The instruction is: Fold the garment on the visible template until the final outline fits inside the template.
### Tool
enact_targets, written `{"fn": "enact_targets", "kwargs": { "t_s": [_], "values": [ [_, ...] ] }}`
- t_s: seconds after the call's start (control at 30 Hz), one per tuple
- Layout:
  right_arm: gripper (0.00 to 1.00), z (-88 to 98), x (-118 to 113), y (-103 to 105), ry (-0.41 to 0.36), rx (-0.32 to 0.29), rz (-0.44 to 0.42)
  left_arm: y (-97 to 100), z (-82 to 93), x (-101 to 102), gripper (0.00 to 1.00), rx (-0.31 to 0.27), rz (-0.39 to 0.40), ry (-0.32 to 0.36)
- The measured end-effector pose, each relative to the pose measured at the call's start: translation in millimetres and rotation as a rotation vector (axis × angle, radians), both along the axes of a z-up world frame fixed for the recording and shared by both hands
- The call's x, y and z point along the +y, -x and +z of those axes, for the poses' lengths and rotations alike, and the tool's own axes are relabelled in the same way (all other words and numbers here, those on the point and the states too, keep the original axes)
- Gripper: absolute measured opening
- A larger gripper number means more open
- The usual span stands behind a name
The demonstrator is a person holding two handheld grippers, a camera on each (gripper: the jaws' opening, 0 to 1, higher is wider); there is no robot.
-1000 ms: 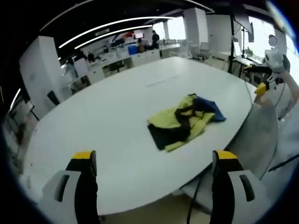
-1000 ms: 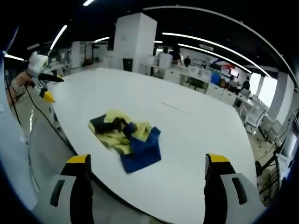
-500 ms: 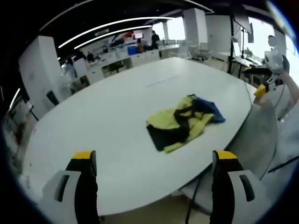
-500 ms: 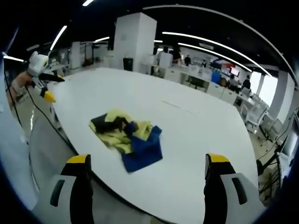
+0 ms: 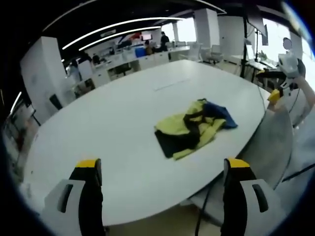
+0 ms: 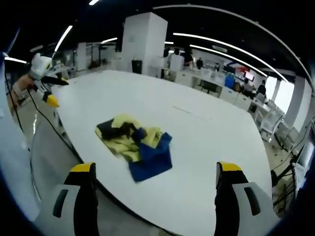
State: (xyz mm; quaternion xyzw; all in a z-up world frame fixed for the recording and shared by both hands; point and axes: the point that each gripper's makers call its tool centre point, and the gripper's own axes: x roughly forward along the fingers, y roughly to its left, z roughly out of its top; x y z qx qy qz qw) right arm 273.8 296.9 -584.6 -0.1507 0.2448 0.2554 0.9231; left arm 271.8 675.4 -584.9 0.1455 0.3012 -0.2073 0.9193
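crumpled yellow, black and blue garment lies bunched near the table's edge.

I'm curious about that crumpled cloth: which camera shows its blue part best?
The right gripper view: the garment's blue part lies nearest and unobstructed. In the left gripper view it sits at the far end, partly behind yellow folds.

The garment is soft, matt cloth, rumpled into creases, in yellow, blue and black panels. Under it the counter looks smooth and white with a faint sheen. Each gripper seems hard moulded plastic, grey with yellow tips.
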Motion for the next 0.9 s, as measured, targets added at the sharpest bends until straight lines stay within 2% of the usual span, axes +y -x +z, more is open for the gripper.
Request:
{"fn": "enact_targets", "kwargs": {
  "t_s": [0.27, 0.4, 0.5, 0.6, 0.9],
  "values": [
    [1.00, 3.5, 0.3, -2.6, -0.005, -0.012, -0.001, -3.0, 1.1, -5.8, 1.00, -0.006, -0.009, 0.003],
    [1.00, 1.9, 7.3, -2.9, -0.007, -0.004, 0.026, -7.5, 2.9, -7.6, 1.00, -0.018, -0.021, -0.008],
    [1.00, 1.4, 12.3, -5.0, -0.007, -0.004, 0.042, -7.9, 0.0, -14.0, 1.00, -0.007, -0.064, -0.026],
    [0.95, 1.1, 18.4, -6.6, -0.010, 0.000, 0.062, -10.2, -1.1, -19.7, 1.00, -0.005, -0.091, -0.031],
    [0.90, -0.2, 34.2, -17.7, 0.002, -0.002, 0.118, -32.2, 2.5, -43.3, 0.99, -0.036, -0.153, -0.001]
  ]
}}
